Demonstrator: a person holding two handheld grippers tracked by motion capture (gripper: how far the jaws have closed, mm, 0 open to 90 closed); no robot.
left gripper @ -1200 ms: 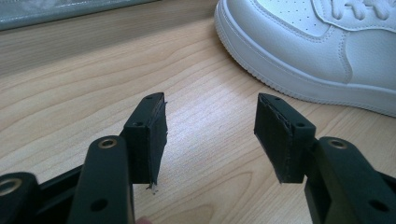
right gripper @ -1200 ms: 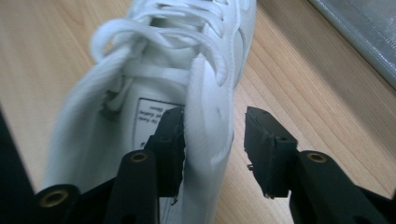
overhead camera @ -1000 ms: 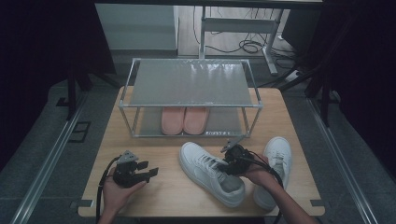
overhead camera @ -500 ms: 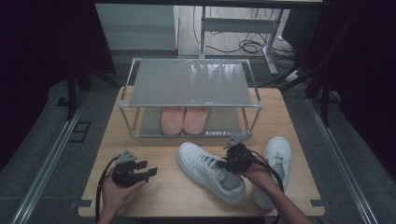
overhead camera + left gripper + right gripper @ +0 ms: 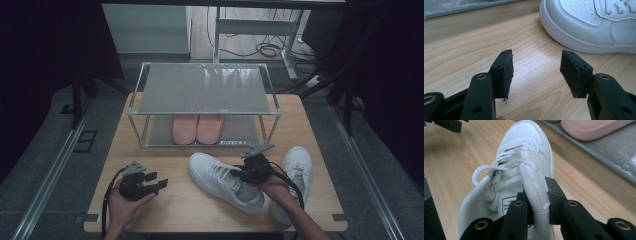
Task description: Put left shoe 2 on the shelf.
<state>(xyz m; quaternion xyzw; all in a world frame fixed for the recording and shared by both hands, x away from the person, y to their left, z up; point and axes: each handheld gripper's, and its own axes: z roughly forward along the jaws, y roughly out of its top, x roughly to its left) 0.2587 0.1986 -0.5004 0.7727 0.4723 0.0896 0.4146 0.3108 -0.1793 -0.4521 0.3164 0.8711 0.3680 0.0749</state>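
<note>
1. White leather marks the sneaker [image 5: 225, 180] that lies on the wooden table [image 5: 190, 215], slanted, its toe toward the rack [image 5: 205, 90] and its heel toward the person.
2. The right gripper [image 5: 248, 172] sits at the heel end of this sneaker. In the right gripper view its jaws have just been closing and now clamp the padded side of the collar [image 5: 534, 195], one jaw inside the shoe's opening and one outside.
3. The right hand [image 5: 275, 185] grasps the gripper from behind, with the forearm coming in from the bottom edge of the high view and angled toward the middle of the table. A black cable loops beside the wrist.
4. A second white sneaker [image 5: 292, 180] lies just beside that hand, on its outer side, toe pointing away from the person.
5. The left gripper [image 5: 155, 184] is held low over the table near the left front corner, well apart from both sneakers. Its jaws stand apart with nothing between them; in the left gripper view only bare wood shows in the gap, and the toe of the held sneaker [image 5: 589, 25] lies ahead.
6. The left hand [image 5: 122, 205] cups the gripper from beneath, wrist near the table's front edge, the gripper pointing across toward the right.
7. Pink slippers [image 5: 197, 127] rest as a pair, side by side, on the lower shelf of the rack.
</note>
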